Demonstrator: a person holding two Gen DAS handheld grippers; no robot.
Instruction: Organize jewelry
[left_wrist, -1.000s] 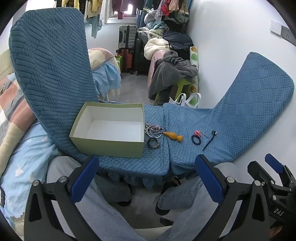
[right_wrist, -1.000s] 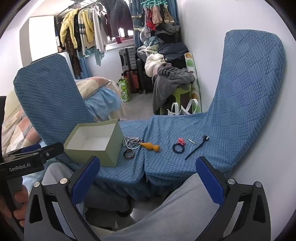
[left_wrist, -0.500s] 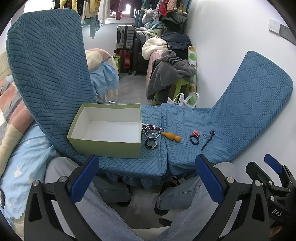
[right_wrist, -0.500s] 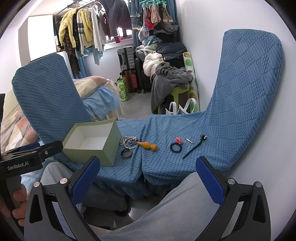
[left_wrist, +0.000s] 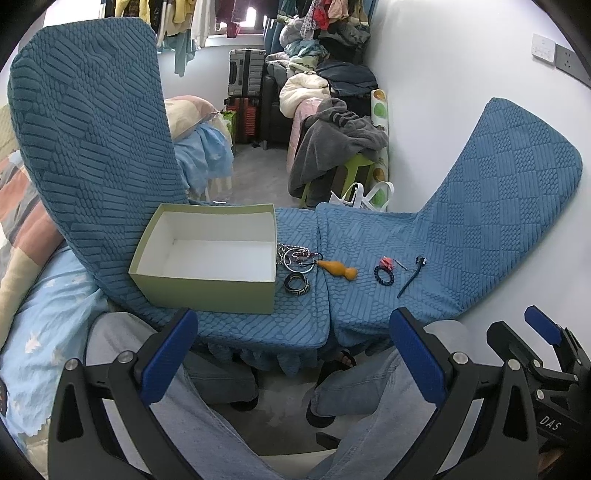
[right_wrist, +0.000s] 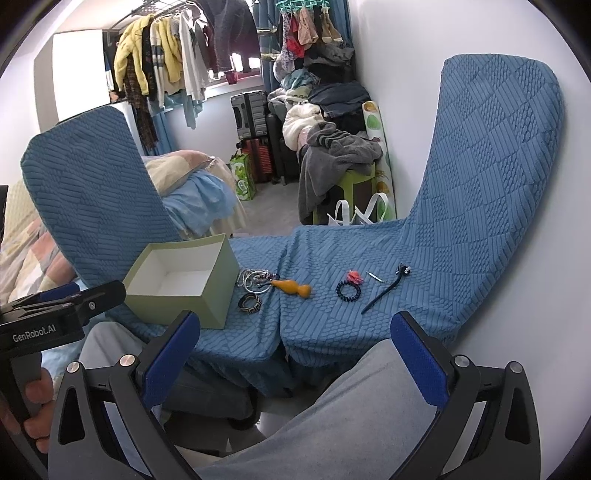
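The green box (left_wrist: 207, 264) stands on the blue seat cushion (left_wrist: 369, 236), nothing inside it. Just beside it lie the necklaces (left_wrist: 295, 254), a bangle (left_wrist: 296, 285), an orange pendant (left_wrist: 338, 269), a beaded bracelet (left_wrist: 384, 275) and a hair stick (left_wrist: 412, 277). The left gripper (left_wrist: 291, 354) and the right gripper (right_wrist: 295, 354) are both spread wide, holding nothing.

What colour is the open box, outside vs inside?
The box is pale green outside, white inside; clearest in the left wrist view.

Your left tool (left_wrist: 293, 354): black triangular frames, silver screws, blue finger pads (left_wrist: 168, 358). Your right tool (right_wrist: 295, 356) is built the same; "DAS" printed on its body, "GenRobot.AI" on the left's. You're wearing light grey trousers (right_wrist: 332, 424) and dark sandals (left_wrist: 341, 360).
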